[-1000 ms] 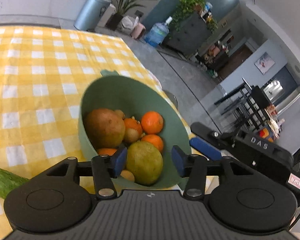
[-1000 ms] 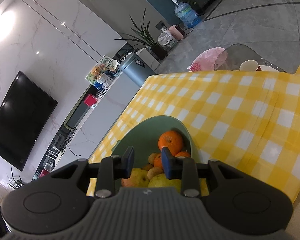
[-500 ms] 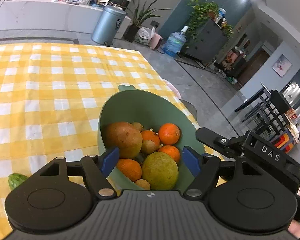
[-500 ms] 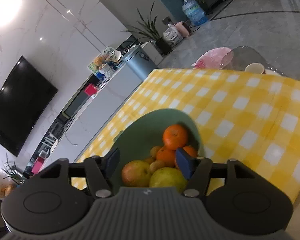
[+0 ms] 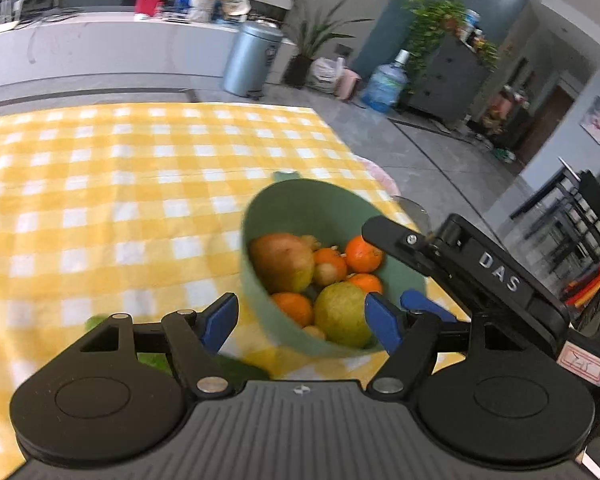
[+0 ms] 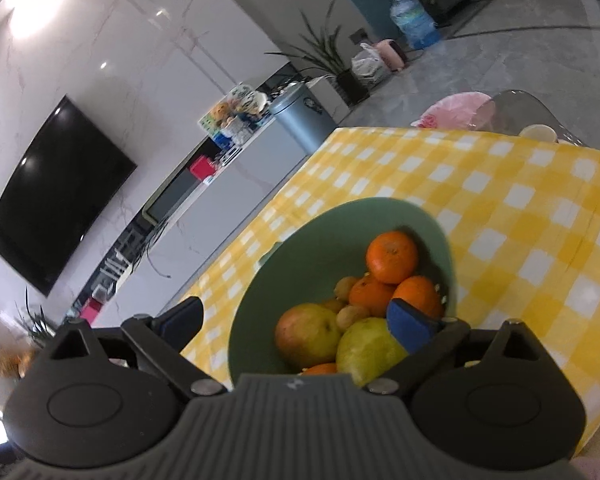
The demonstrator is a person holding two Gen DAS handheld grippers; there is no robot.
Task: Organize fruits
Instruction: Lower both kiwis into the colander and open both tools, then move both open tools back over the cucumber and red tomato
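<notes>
While right claw point(image 6: 296, 320) opens, cucumber point(image 5: 236, 368) flanks bowl point(image 5: 324, 204).

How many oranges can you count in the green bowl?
4, all in the green bowl: one at the back, one mid-pile, one right, one in front. Others may lie hidden underneath.

One green bowl point(image 6: 324, 232) holds four oranges point(image 6: 392, 257), one yellow-green pear point(image 6: 366, 350), one reddish apple point(image 6: 308, 334) — plus about three small brown fruits point(image 6: 352, 314), partly hidden.
</notes>
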